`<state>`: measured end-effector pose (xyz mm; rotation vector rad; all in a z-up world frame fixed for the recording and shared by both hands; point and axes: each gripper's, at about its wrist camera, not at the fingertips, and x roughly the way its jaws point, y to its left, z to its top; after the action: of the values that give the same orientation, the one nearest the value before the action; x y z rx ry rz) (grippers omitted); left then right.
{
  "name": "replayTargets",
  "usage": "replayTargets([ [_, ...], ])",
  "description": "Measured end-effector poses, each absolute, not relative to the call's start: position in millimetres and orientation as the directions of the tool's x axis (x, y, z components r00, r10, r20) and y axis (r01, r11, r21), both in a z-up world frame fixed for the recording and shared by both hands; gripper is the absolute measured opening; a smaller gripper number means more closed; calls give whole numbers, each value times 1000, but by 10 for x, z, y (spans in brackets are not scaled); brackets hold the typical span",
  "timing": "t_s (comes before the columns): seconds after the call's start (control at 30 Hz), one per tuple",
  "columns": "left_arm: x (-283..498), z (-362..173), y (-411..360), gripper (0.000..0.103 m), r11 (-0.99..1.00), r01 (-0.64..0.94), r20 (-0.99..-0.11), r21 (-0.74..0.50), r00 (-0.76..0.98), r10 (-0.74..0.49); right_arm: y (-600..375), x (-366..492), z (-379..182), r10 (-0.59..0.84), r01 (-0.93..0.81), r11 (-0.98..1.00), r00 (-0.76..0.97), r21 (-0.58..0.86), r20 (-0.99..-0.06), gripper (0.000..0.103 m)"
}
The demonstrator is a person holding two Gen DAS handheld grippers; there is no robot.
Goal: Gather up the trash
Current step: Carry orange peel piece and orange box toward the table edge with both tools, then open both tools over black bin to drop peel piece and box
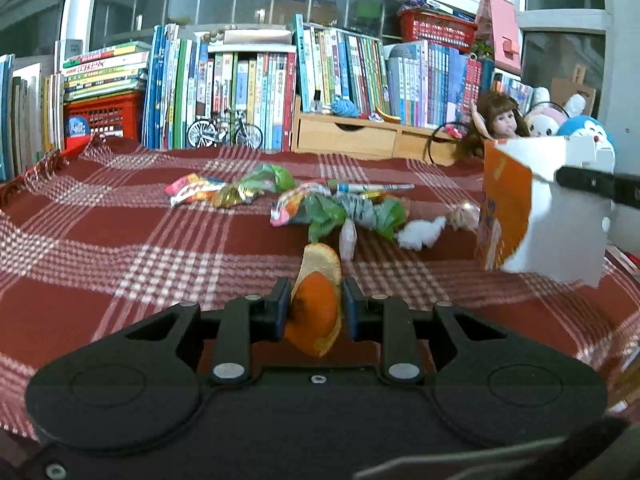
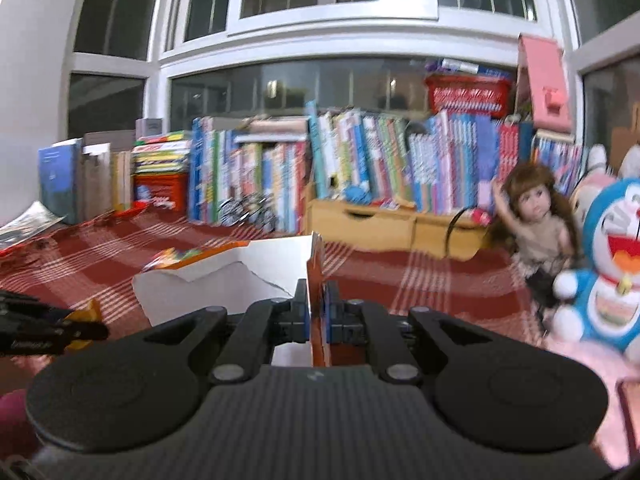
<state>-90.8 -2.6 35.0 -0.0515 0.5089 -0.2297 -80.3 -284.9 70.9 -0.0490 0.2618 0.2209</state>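
Observation:
My left gripper [image 1: 315,304] is shut on a curled piece of orange peel [image 1: 316,304], held just above the red plaid cloth [image 1: 120,240]. Beyond it lie crumpled snack wrappers [image 1: 200,192], green and silver wrappers [image 1: 352,210] and a white tissue wad [image 1: 420,234]. At the right stands an orange and white paper bag [image 1: 532,208], its top edge pinched by the right gripper's fingers [image 1: 592,182]. In the right wrist view my right gripper [image 2: 318,308] is shut on the bag's wall [image 2: 316,276], with the bag's open white inside [image 2: 224,284] to the left. The left gripper [image 2: 44,332] with peel shows at that view's left edge.
Rows of books [image 1: 260,88], a red basket [image 1: 102,114], a model bicycle [image 1: 224,132] and a wooden drawer box [image 1: 348,136] line the back. A doll [image 2: 536,216] and a blue plush toy [image 2: 612,264] sit at the right.

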Motion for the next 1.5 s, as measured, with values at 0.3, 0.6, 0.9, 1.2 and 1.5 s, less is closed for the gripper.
replayTargets([
  [0.3,-1367,288,80,26,964,235,-537,-124,801,-264,-2606,-1395,434,332,-334,941,879,55,-342,9],
  [0.6,-1697,142,103,26,955,268,-610,-130,737,-290,-2465,-1834,436,403,-400,913,856,80,-324,9],
  [0.9,-1736,-72,64,26,950,282,-681,-132,670,-294,-2320,-1935,288,482,-467,873,788,139,-383,9],
  [1.2,-1674,-543,-28,26,950,296,-791,-102,554,-258,-2127,-1787,-322,474,-460,872,707,169,-524,9],
  [1.5,-1638,-812,-86,26,946,317,-843,-62,491,-220,-2014,-1567,-834,412,-437,890,649,129,-640,9],
])
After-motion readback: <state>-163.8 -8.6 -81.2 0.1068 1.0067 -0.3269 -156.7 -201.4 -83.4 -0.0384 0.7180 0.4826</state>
